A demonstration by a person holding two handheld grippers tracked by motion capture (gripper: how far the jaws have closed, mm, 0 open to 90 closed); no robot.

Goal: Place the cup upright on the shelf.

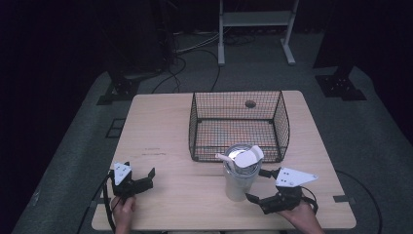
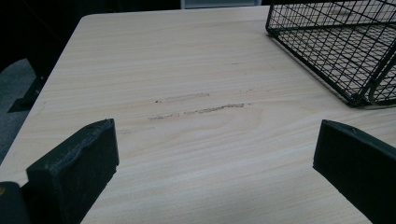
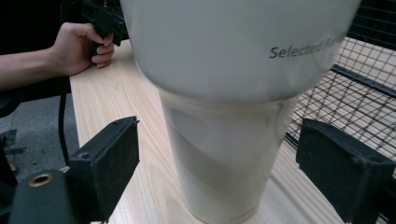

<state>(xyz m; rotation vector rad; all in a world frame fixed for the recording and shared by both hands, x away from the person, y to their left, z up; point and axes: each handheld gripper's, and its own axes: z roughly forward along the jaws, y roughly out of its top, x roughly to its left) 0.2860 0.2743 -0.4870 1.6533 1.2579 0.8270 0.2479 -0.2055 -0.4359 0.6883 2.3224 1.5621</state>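
Overhead forward-down view; two low claw cameras, basket [image 1: 237,126] shared.

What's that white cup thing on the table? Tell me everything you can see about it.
The white cup is a tall tumbler that looks like plastic: wide upper body, narrower base, grey lettering reading "Selected" on its side. A white lid with a raised flap sits on top. It stands upright on the wooden table, just in front of the black wire basket. The right gripper has its open jaws on either side, not touching it.

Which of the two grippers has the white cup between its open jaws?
The right gripper: its jaws stand open on either side of the white cup. The left gripper is open over bare table.
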